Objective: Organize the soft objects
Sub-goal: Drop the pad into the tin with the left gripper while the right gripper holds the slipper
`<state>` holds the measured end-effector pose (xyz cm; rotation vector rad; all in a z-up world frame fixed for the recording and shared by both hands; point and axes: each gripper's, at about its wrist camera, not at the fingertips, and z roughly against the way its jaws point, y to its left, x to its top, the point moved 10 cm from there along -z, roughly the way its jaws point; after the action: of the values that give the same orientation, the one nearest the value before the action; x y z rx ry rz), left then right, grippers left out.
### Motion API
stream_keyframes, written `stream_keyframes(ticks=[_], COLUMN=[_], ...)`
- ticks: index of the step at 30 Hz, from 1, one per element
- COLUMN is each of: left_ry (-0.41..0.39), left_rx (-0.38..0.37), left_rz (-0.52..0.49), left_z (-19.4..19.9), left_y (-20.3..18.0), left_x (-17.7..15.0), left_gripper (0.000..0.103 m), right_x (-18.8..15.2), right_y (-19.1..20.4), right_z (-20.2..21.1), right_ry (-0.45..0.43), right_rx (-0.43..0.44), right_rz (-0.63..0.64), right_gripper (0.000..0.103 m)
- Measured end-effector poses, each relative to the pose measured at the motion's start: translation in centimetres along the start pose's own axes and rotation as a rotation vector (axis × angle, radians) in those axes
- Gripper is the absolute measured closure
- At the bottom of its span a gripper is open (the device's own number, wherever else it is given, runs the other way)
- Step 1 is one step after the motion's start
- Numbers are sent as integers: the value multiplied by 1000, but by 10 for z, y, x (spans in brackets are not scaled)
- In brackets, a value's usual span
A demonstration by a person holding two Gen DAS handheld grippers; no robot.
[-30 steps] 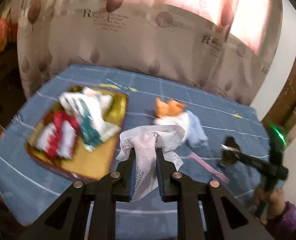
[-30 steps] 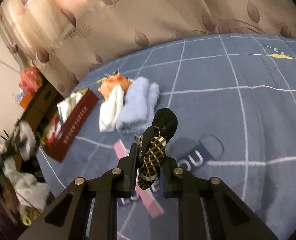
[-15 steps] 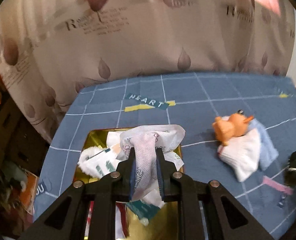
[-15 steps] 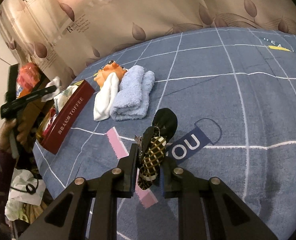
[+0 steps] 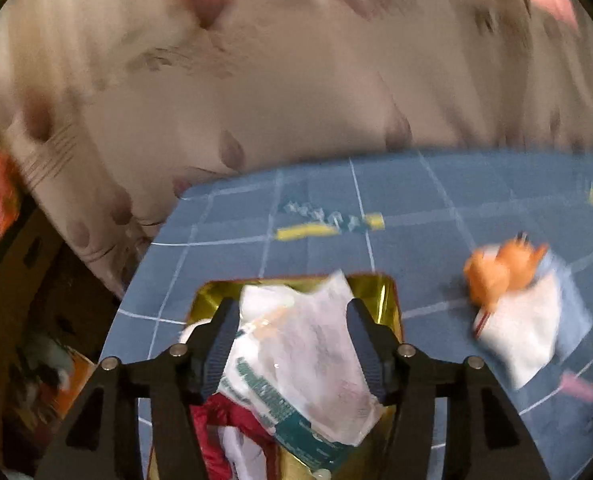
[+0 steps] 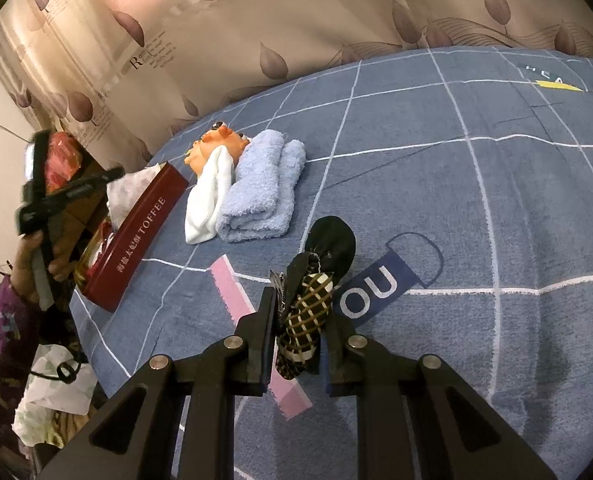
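Blue checked bedspread (image 6: 436,184) holds toffee tin (image 6: 136,236) w/ packets inside. L gripper (image 5: 292,316) jaws just opened, white packet (image 5: 308,344) loose between them over tin; R gripper (image 6: 296,312) clamped on checked sock (image 6: 308,312).

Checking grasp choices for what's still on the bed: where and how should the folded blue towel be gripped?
Grip the blue towel across its rolled fold at the near end, coming from above and its open right side. The white cloth and orange toy crowd its left; pinching all layers keeps it folded.

Left wrist view motion-blurred, toffee box (image 5: 388,300) cut off below
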<state>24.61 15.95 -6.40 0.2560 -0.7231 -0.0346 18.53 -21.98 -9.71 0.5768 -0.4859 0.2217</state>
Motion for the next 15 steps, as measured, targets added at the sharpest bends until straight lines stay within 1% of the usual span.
stream_keyframes(ticks=[2,4,5,7,10,11,12,13,15], left_ry=[-61,-114,-136,-156,-183,-184,-180,-159,-126], left_rx=[-19,-31,-19,-29,-28,-35,-42,-48,-32], left_rz=[97,188,243,312,411,442,459,477,495], left_z=[20,44,59,81,115,126,132,138,144], left_y=[13,27,36,45,56,57,57,56,56], left_x=[6,6,2,-9,-40,-56,-68,-85,-111], left_gripper=[42,41,41,41,39,39,39,39,39], right_x=[0,1,2,4,9,11,13,15,17], right_y=[0,2,3,9,24,31,40,50,76], right_z=[0,1,3,8,16,19,22,25,28], right_ry=[1,1,-1,-13,-27,-30,-32,-33,-28], right_rx=[1,0,-1,3,18,26,39,55,83], right_rz=[-1,3,7,17,41,50,62,75,118], right_gripper=[87,87,87,87,87,87,87,87,87])
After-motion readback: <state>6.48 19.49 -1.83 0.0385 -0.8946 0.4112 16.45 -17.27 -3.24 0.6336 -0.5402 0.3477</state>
